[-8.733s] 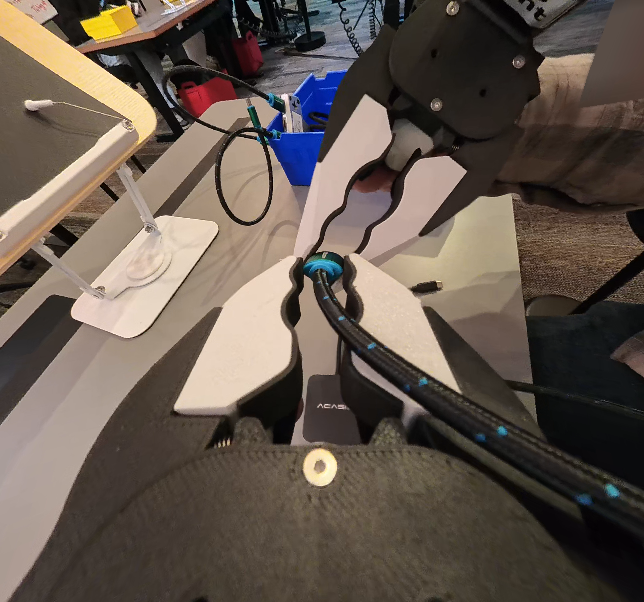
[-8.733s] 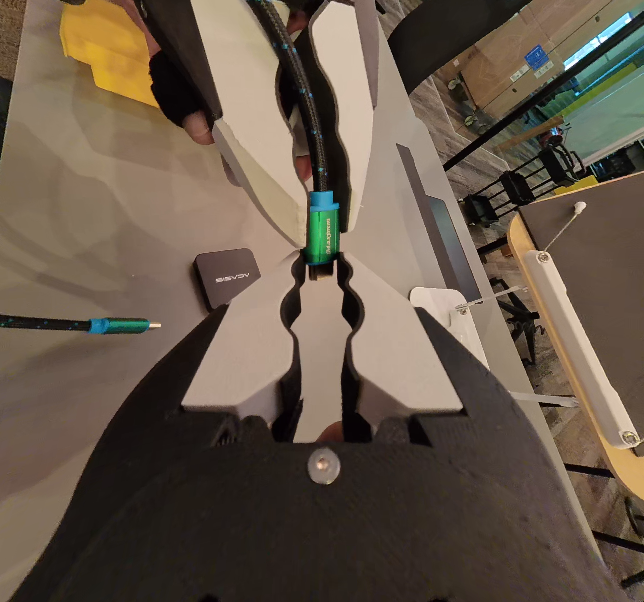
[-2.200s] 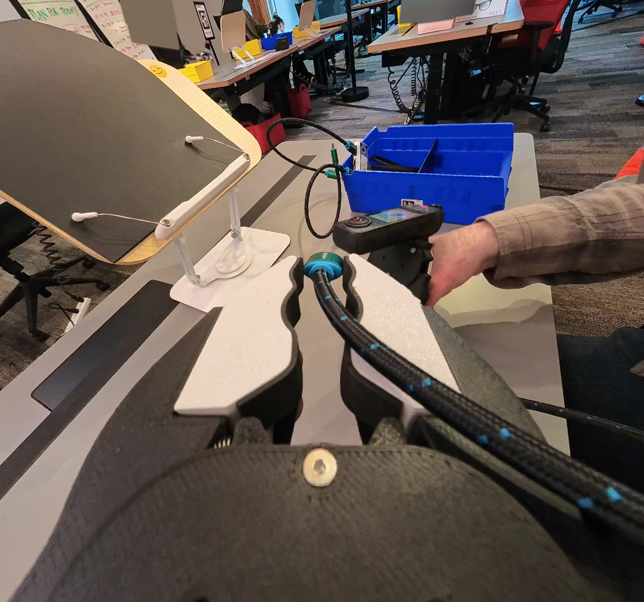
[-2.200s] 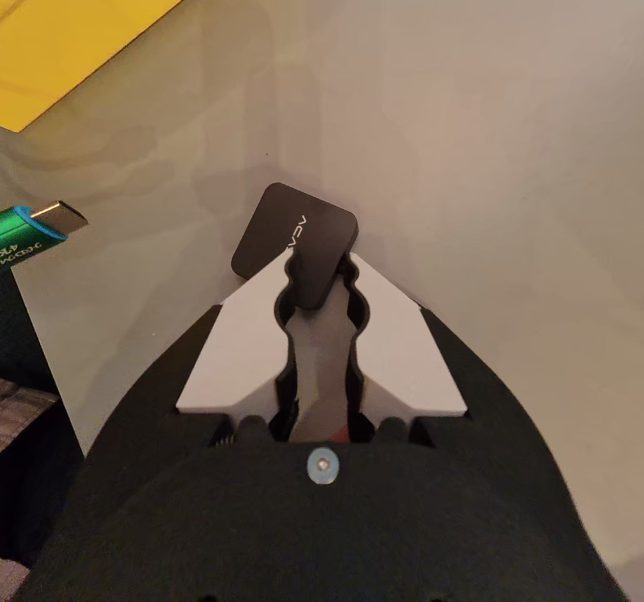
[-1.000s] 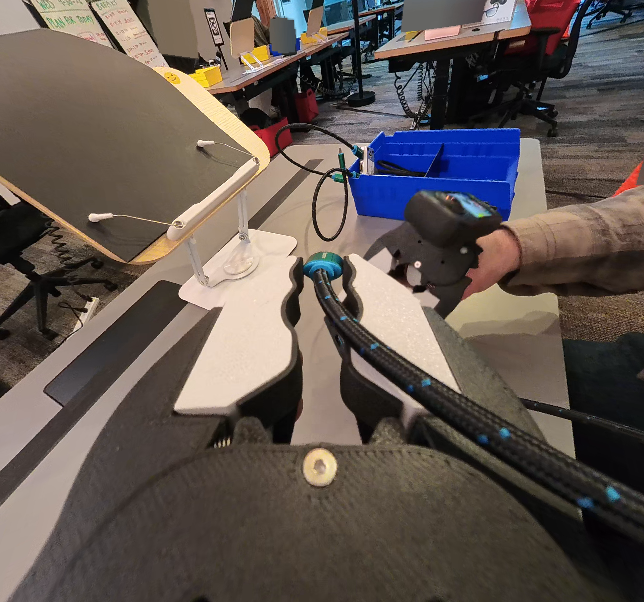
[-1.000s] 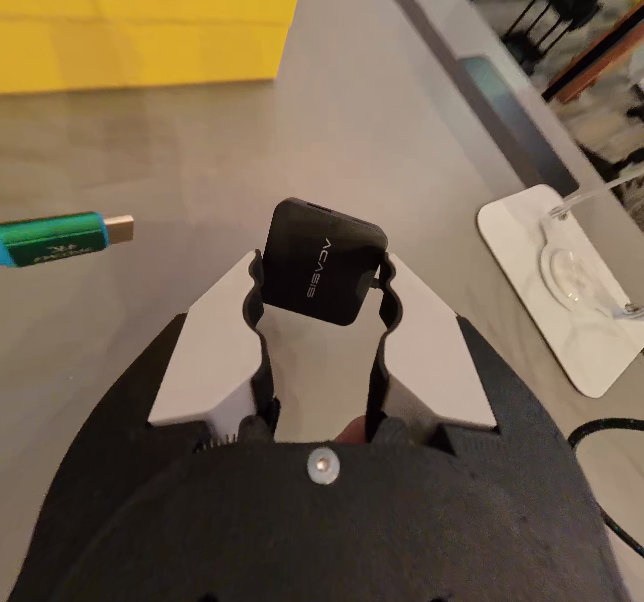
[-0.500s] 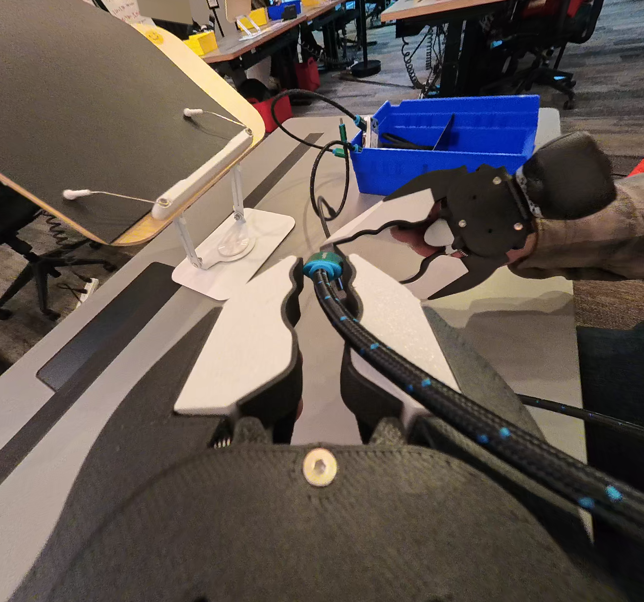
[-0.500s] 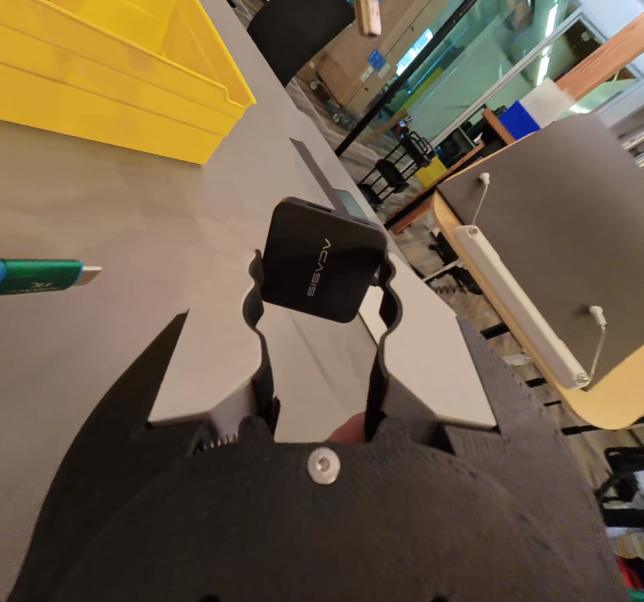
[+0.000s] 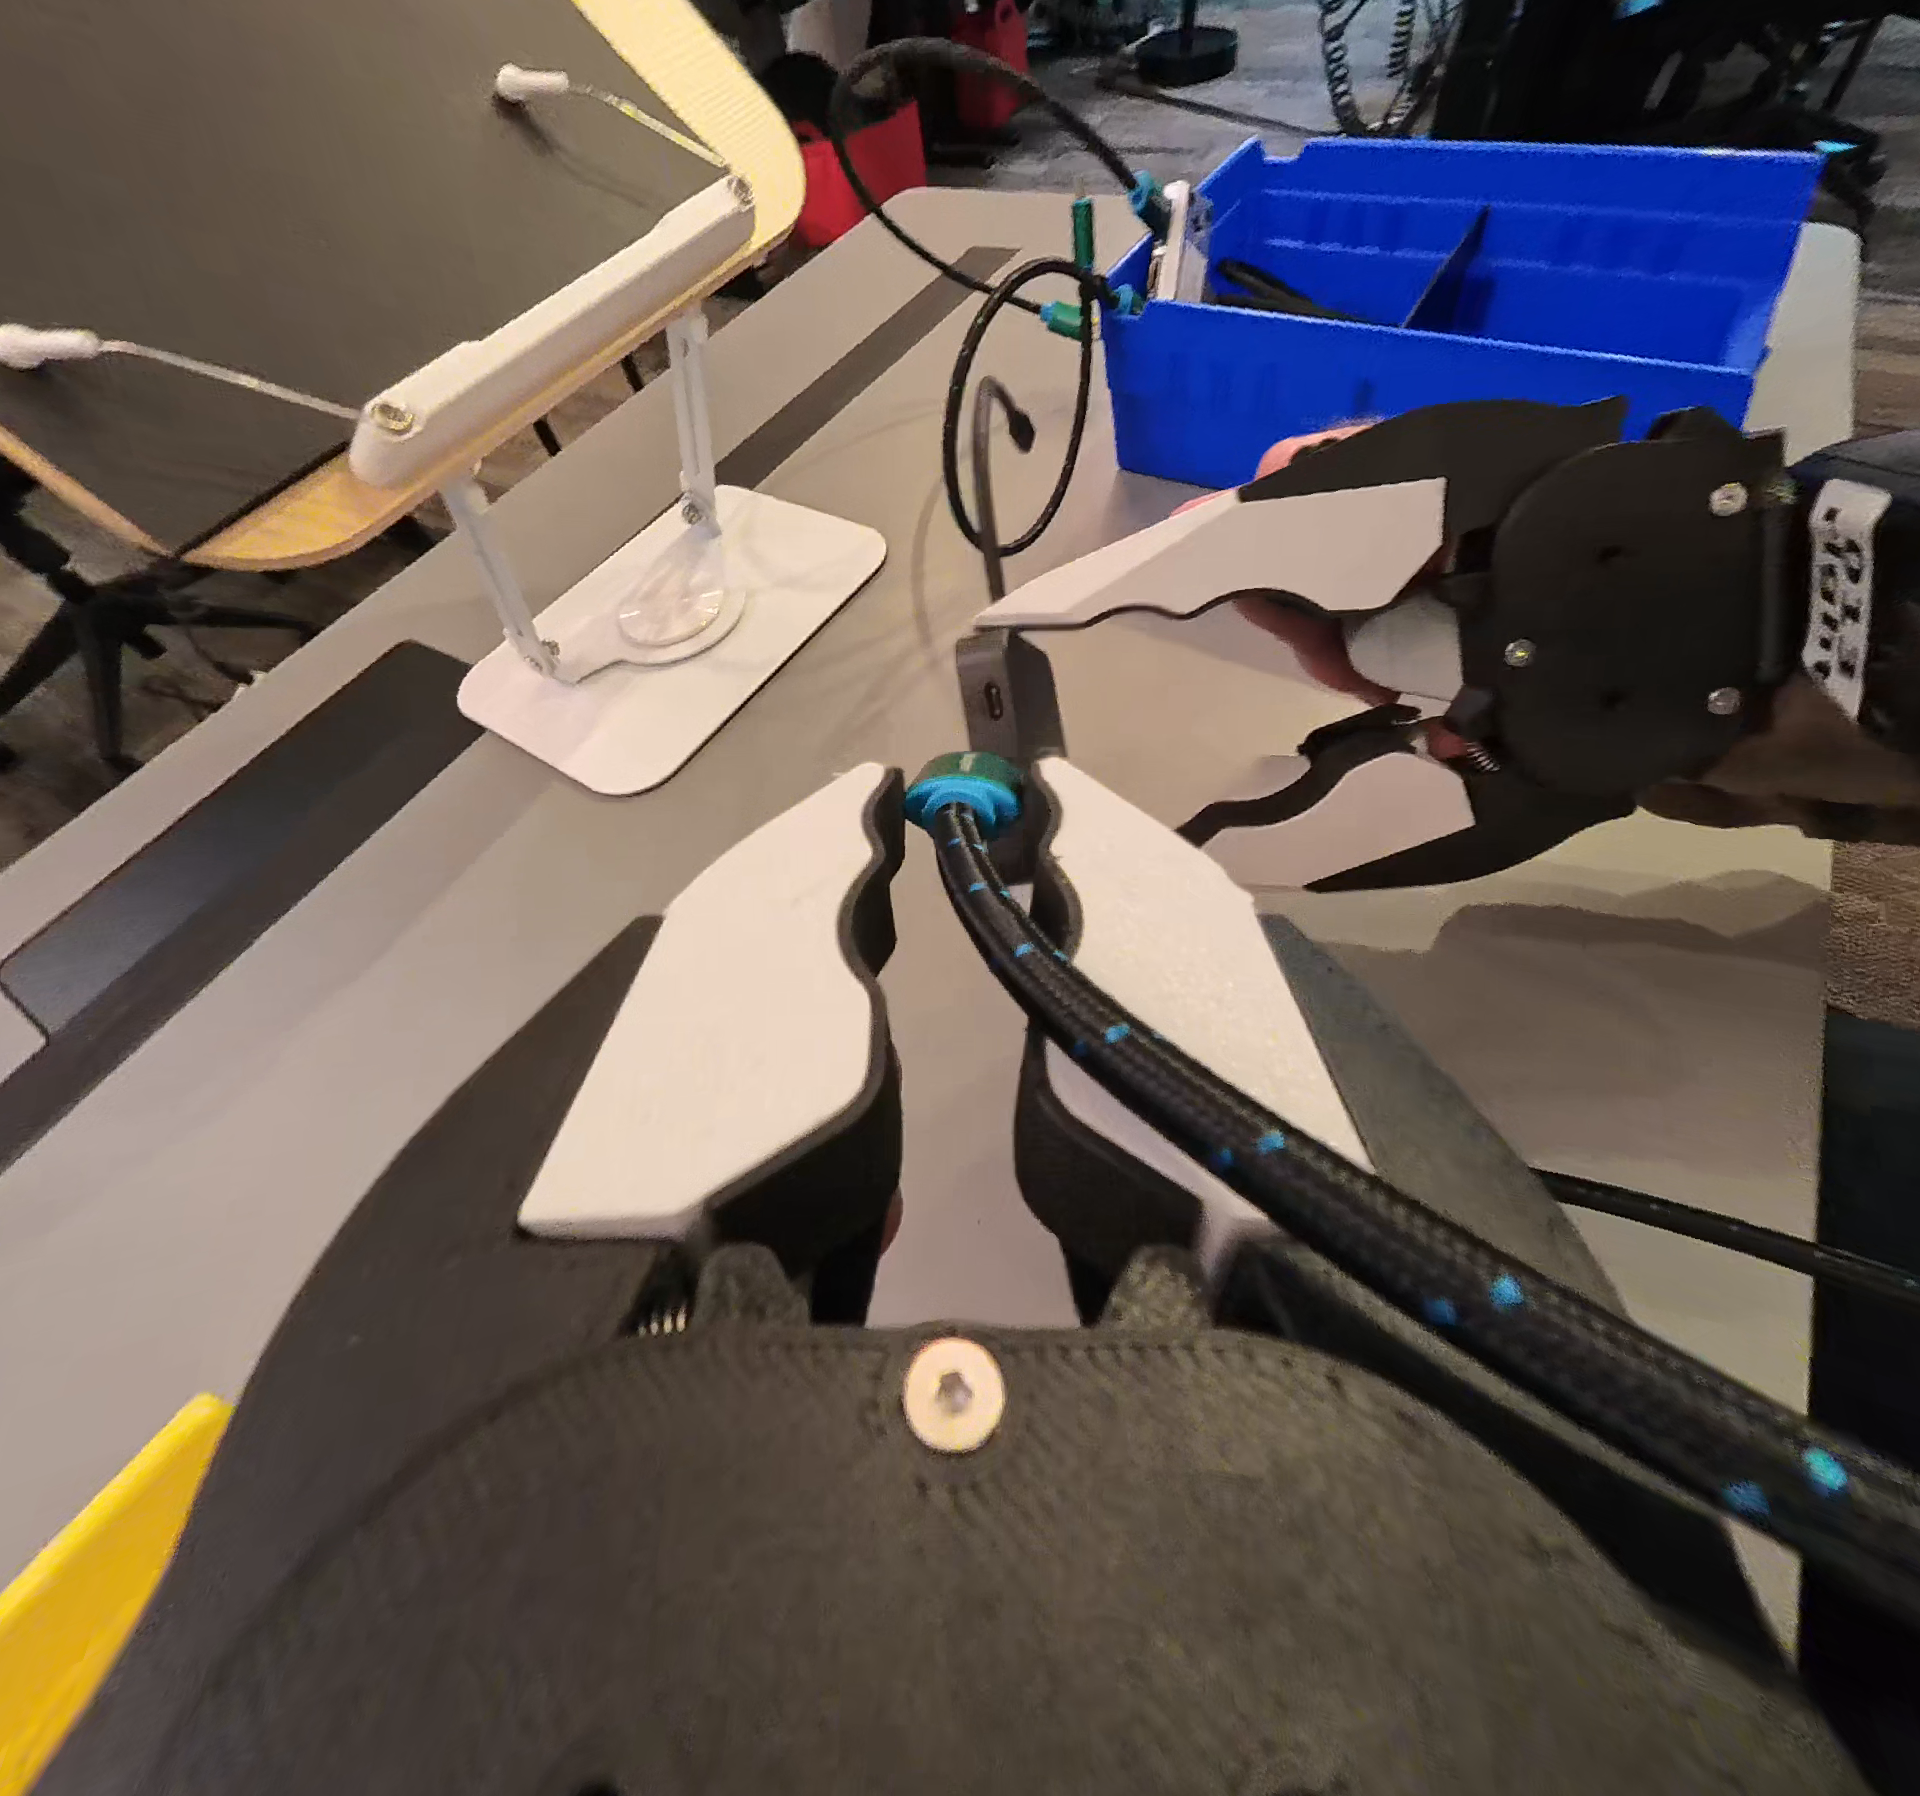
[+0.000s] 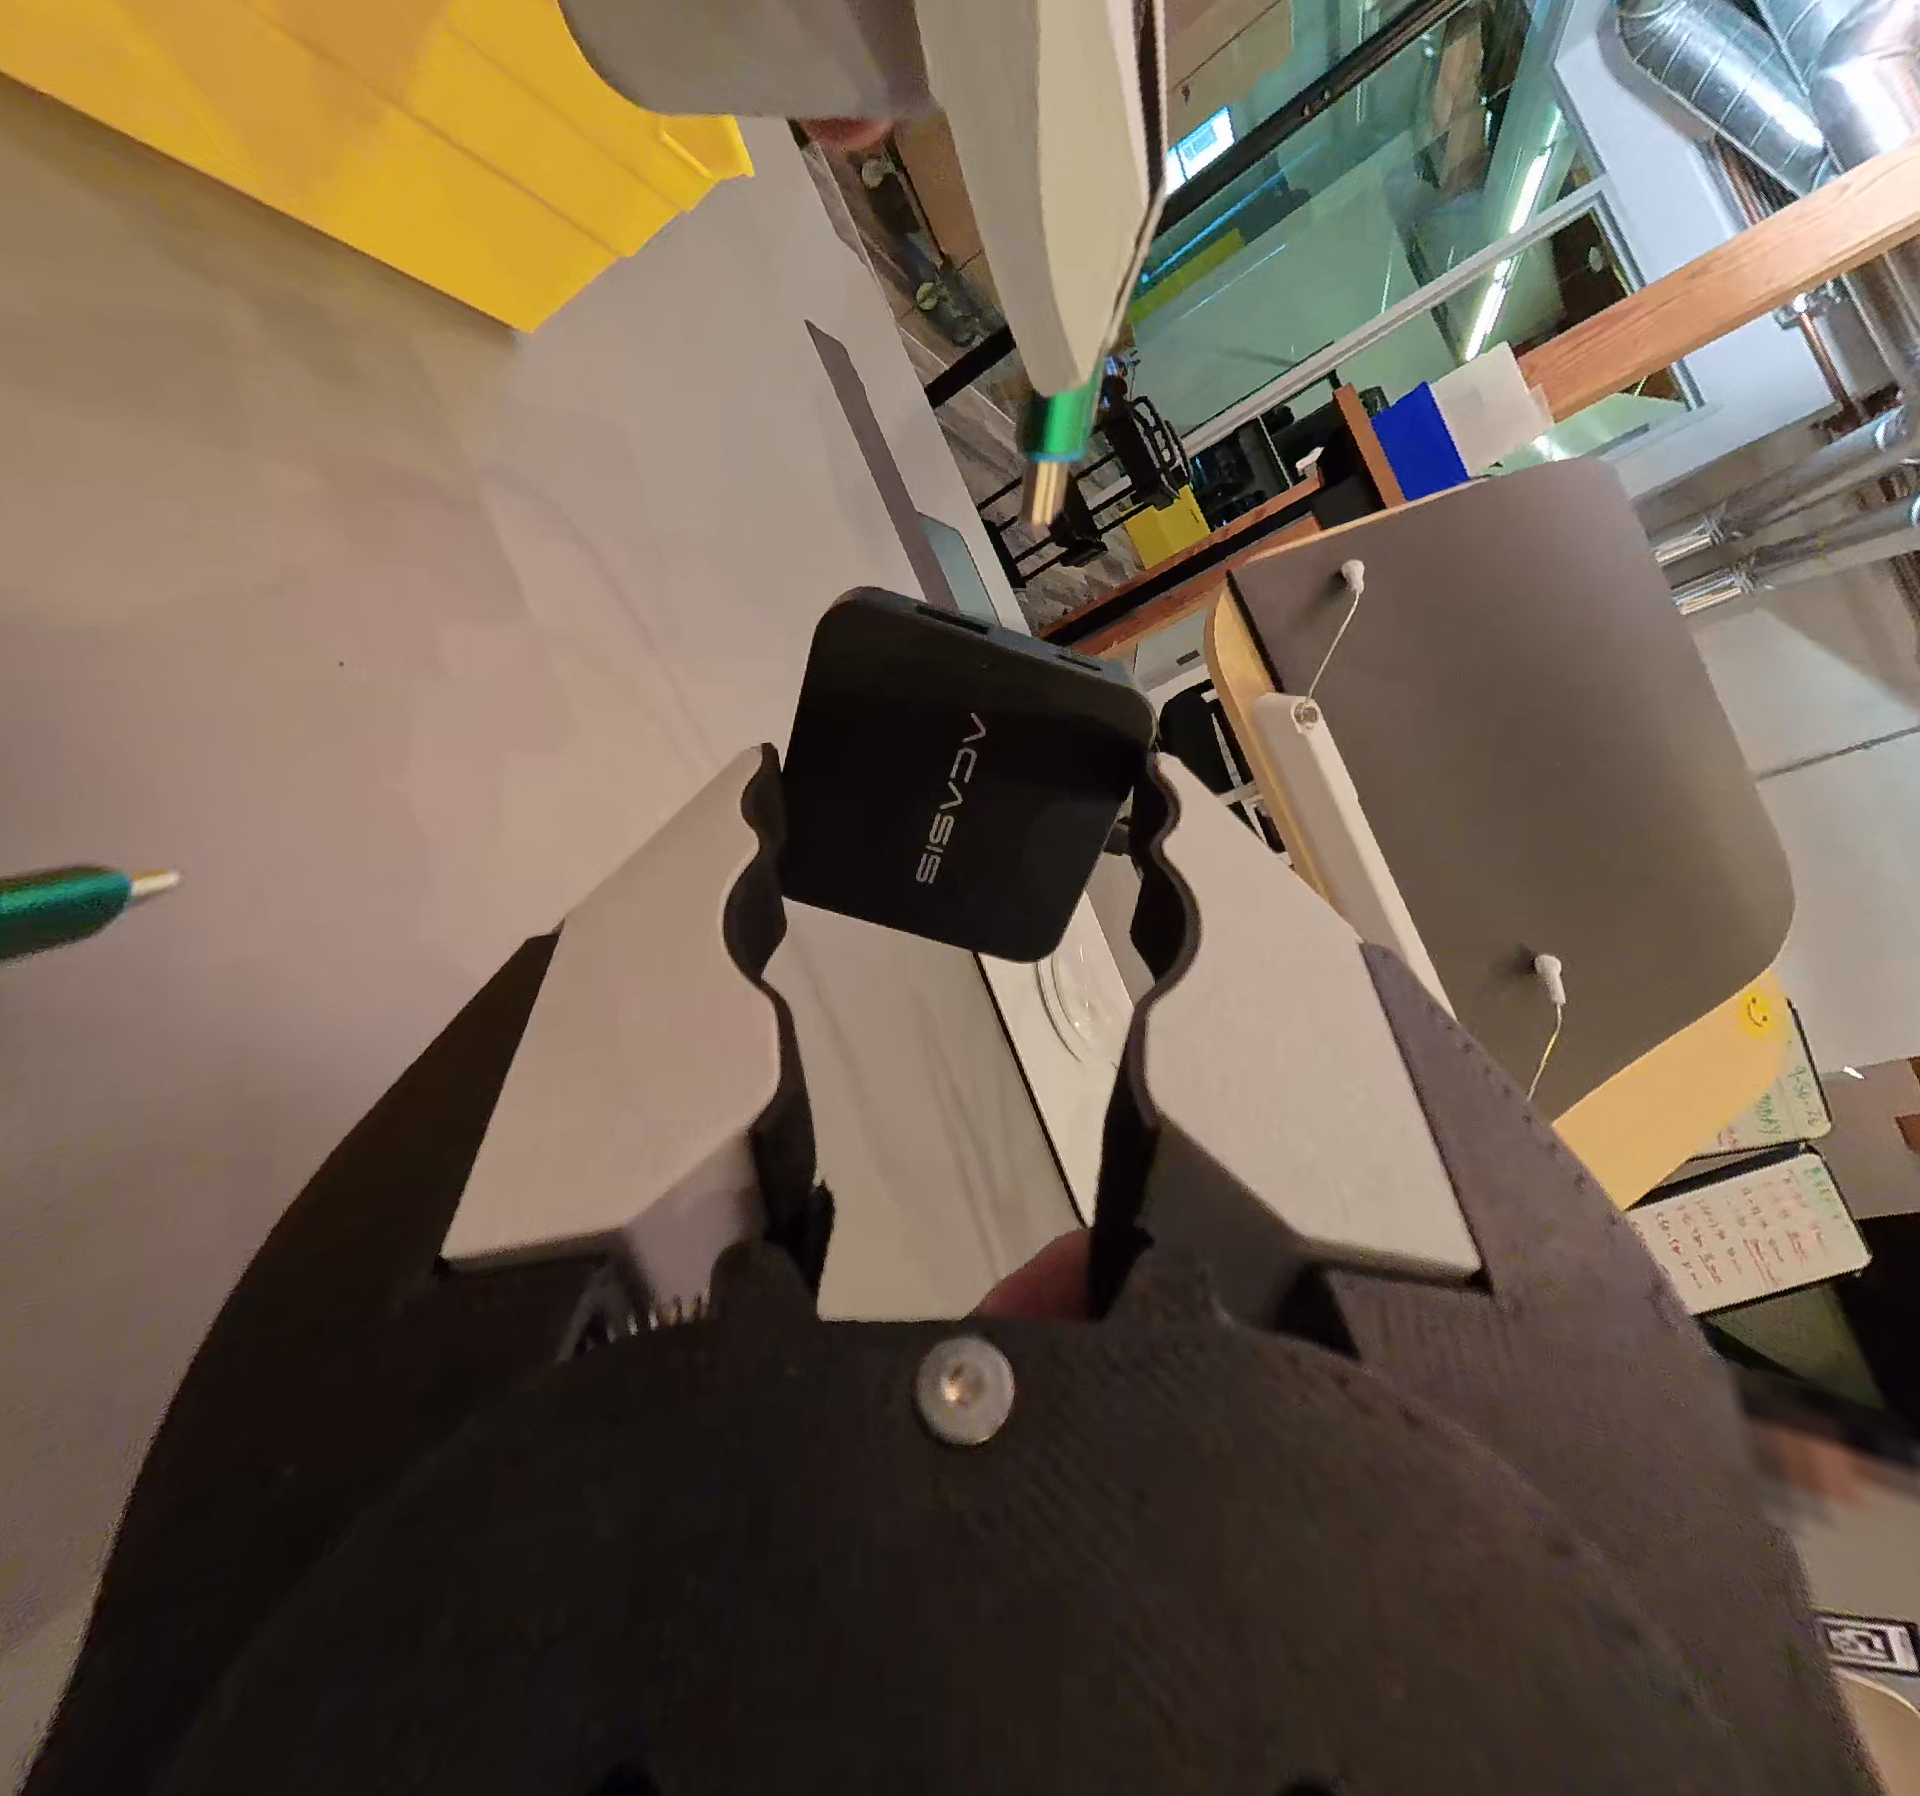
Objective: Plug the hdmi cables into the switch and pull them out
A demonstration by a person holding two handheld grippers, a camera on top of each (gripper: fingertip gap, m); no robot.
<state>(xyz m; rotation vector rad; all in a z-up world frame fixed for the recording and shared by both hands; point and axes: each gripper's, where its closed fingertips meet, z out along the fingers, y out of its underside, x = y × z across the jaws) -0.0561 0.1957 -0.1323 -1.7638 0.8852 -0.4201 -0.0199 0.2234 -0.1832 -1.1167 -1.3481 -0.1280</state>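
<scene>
My left gripper is shut on the green and blue plug of a black braided cable. My right gripper is shut on the small black switch and holds it above the grey table. In the left wrist view the switch stands on edge just beyond the plug, one port facing it, held by my right gripper. In the right wrist view the plug points its metal tip down at the switch's ported edge, a short gap apart. A second green plug shows at the left.
A blue bin with cables and more green plugs stands at the far table end. A black board on a white stand is on the left. A yellow bin sits at the other end. My right fingertips sit around 7 cm from my left ones.
My right gripper has turned the switch on edge and brought it close in front of the left gripper's plug. The plug has come nearer to the switch's ports. Both grips are unchanged.
</scene>
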